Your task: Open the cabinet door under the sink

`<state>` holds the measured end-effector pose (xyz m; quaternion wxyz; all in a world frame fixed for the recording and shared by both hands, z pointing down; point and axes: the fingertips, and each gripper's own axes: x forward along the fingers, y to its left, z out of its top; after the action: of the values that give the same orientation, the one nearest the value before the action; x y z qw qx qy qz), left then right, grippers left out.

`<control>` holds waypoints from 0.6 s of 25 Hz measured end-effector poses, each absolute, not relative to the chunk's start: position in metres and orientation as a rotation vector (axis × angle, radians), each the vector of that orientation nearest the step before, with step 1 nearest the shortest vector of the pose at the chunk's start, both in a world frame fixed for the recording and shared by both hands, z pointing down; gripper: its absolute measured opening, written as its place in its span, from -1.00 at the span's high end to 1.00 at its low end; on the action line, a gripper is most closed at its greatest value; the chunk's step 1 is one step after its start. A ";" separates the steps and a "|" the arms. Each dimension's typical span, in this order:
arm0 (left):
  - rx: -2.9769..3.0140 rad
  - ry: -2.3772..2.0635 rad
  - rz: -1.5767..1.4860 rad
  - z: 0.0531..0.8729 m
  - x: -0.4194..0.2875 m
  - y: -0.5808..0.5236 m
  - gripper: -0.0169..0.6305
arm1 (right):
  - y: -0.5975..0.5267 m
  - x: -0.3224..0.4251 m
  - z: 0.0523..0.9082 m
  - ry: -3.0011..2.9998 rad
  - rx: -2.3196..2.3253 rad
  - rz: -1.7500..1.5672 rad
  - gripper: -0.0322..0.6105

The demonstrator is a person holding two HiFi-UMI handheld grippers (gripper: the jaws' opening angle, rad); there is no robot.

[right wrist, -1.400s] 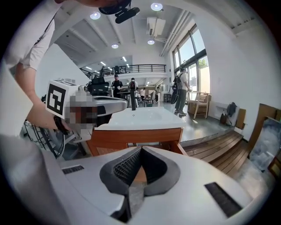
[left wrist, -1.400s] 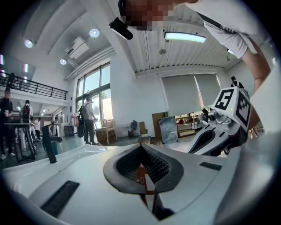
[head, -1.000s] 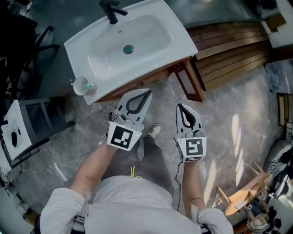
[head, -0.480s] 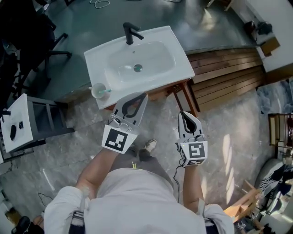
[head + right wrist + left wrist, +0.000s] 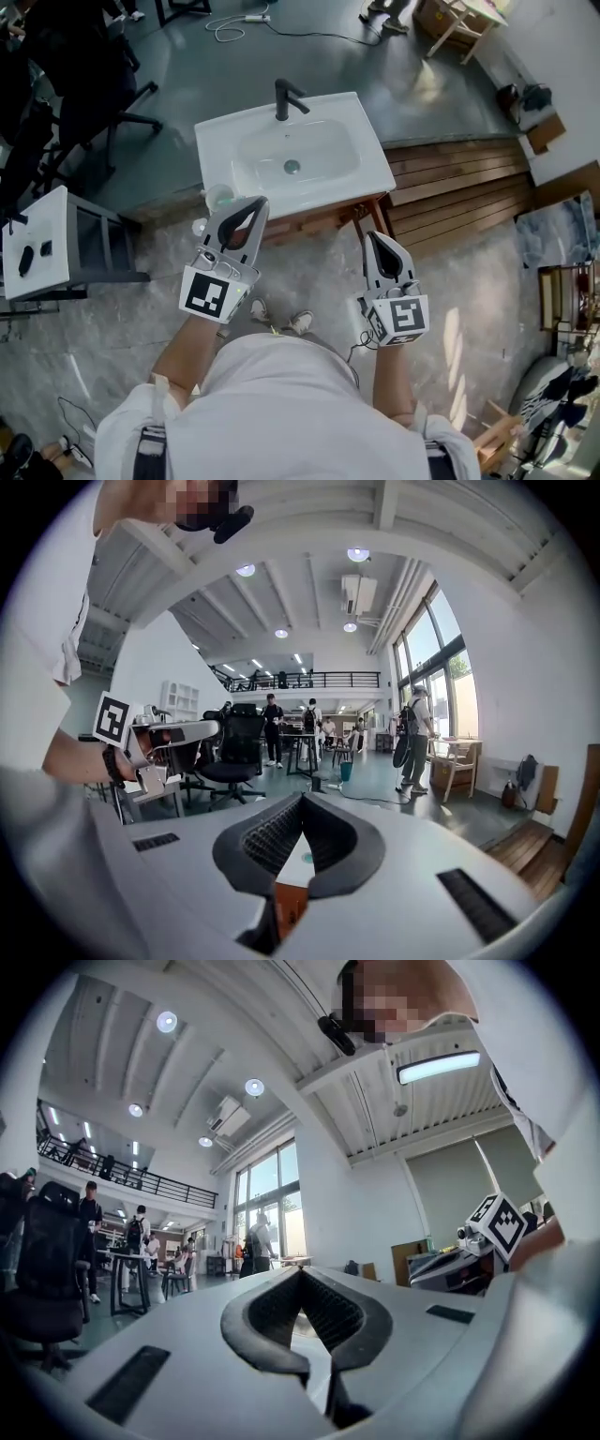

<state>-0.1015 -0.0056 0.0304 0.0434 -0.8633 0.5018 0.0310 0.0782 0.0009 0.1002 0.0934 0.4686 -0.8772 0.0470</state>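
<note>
Looking steeply down on a white sink [image 5: 295, 159], with a black faucet [image 5: 286, 97] at the far rim and a pale cup [image 5: 218, 198] on the near left corner. Below the near rim, only a thin brown strip of the cabinet [image 5: 314, 218] on view, with one wooden leg [image 5: 382, 217] at the right. Cabinet door too foreshortened to pick out from the frame, so no telling open from closed.

Both hand-held grippers held up in the air in front of the cabinet. Left hand-held gripper [image 5: 257, 202] pointing at the near left corner of the sink, tip just beside the cup. Jaws pressed together at the tips with nothing pinched, only a sliver of white seen through the loop behind them. Right hand-held gripper [image 5: 372, 235] well apart from the left, tip near the wooden leg. Jaws likewise pressed together at the tips and empty, with white basin and orange-brown wood showing through the loop.

Standing on a grey mottled floor [image 5: 122, 319], two shoes [image 5: 300, 322] just short of the cabinet. Wooden decking [image 5: 459, 178] to the right of the sink, a white side surface [image 5: 37, 244] off to the left.
</note>
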 end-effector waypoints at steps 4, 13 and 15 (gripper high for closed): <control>-2.605 1.577 0.126 0.009 -0.121 0.006 0.93 | 0.003 0.078 0.074 -2.646 1.394 0.082 0.79; -2.523 1.655 0.062 0.004 -0.147 0.017 0.93 | 0.006 0.098 0.042 -2.681 1.478 0.071 0.79; -2.527 1.650 0.073 0.003 -0.144 0.016 0.93 | 0.008 0.097 0.041 -2.689 1.474 0.067 0.79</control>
<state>-0.1444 0.0156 0.0030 0.0614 -0.8354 0.5456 0.0240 0.0967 0.0081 0.0411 0.0371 0.4803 -0.8761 0.0219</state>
